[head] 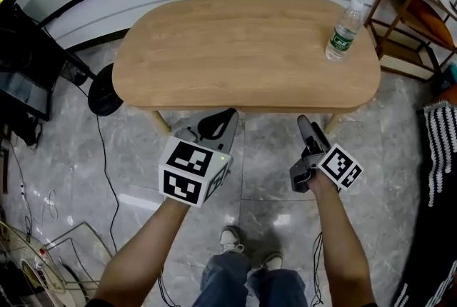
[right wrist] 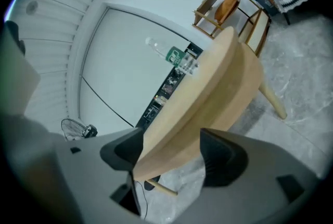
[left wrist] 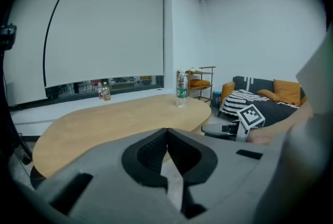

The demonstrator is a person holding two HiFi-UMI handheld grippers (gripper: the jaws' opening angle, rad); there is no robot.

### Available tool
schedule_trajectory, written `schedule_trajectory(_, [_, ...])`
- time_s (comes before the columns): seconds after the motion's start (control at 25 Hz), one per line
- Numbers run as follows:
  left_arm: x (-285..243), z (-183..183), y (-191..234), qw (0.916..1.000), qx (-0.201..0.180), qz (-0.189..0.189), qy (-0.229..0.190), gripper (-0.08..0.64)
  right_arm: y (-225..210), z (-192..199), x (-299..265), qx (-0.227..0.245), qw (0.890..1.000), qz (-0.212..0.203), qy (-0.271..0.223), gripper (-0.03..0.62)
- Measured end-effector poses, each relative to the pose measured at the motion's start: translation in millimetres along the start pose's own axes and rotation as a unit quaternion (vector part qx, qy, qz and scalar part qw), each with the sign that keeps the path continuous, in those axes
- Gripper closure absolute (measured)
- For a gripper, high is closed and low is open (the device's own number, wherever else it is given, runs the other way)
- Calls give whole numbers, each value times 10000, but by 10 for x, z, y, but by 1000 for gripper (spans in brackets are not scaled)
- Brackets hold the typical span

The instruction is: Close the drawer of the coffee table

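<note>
The coffee table (head: pixel 246 108) stood just ahead of the person, its oval wooden surface (head: pixel 235 48) bare except for a water bottle (head: pixel 345 31) near the far right end. No pulled-out drawer showed in any view. Its front would sit under the near edge, where the head view could not see it, so it was either already in or hidden. Such a drawer would probably be stiff, fairly light and free to slide, so it needs no grasp. A flat push on the middle of its front should send it in straight, while a push near one corner could skew it. The left gripper (head: pixel 228 115) hung close to the near edge with its jaws together and nothing between them. The right gripper (head: pixel 305 123) was beside it, rolled to one side, jaws well apart and empty. The table's edge showed between them, but whether they touched it could not be told.
</note>
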State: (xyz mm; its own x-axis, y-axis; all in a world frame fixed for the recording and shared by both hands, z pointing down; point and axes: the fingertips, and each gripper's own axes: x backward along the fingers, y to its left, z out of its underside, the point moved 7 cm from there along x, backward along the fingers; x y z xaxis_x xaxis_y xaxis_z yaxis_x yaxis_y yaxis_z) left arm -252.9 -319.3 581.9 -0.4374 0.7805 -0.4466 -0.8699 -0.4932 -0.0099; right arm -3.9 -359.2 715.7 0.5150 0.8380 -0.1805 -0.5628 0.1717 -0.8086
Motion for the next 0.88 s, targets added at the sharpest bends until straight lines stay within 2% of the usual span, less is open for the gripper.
schedule_trajectory(0.32, [722, -841, 60, 9996, 96, -243, -93, 558, 1103, -554, 402, 643, 9972, -65, 367, 313])
schedule_trajectory(0.6, [1419, -1496, 94, 9984, 254, -492, -62, 558, 2198, -1004, 638, 1312, 9889, -147, 675, 380])
schedule_trajectory(0.88, [1929, -2227, -42, 9977, 186, -632, -168, 558, 3214, -1464, 886, 1605, 9821, -509, 841, 436])
